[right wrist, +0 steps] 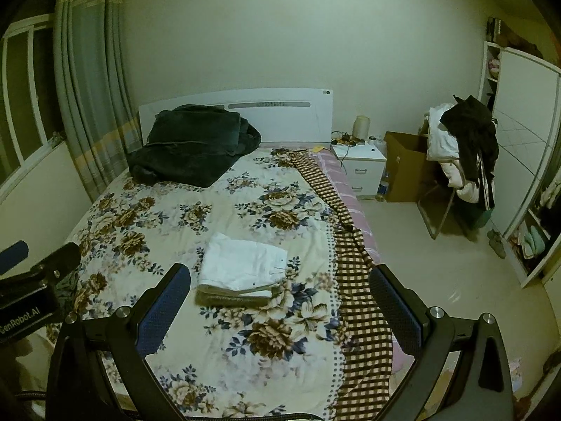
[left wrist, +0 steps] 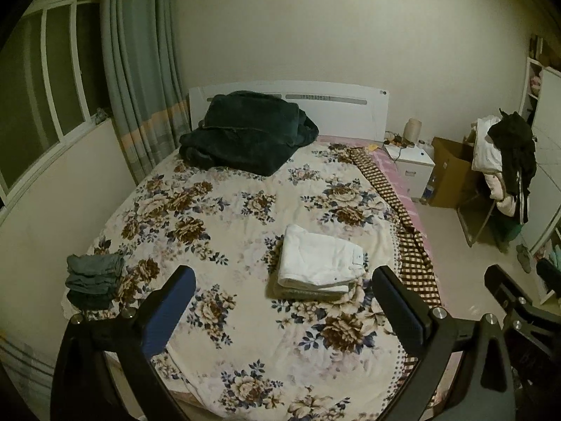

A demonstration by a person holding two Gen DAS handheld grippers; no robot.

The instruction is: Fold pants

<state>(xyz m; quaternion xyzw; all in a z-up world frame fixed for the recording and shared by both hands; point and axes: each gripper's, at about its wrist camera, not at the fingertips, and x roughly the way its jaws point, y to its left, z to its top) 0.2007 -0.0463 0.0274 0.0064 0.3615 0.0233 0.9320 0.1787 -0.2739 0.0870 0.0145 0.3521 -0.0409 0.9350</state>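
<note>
White folded pants (left wrist: 317,261) lie on top of another folded olive garment on the floral bedspread (left wrist: 224,210), near the bed's foot; they also show in the right wrist view (right wrist: 242,263). A stack of folded grey-green garments (left wrist: 94,279) sits at the bed's left edge. My left gripper (left wrist: 284,280) is open and empty, held above the bed's foot, short of the white pants. My right gripper (right wrist: 280,280) is open and empty, at the same height, just right of the left one.
A dark green blanket (left wrist: 245,133) is heaped by the white headboard. A checkered cloth (right wrist: 354,263) runs along the bed's right edge. A white nightstand (right wrist: 361,165), a cardboard box (right wrist: 406,165) and a chair piled with clothes (right wrist: 463,151) stand to the right. Curtains (left wrist: 140,70) hang at left.
</note>
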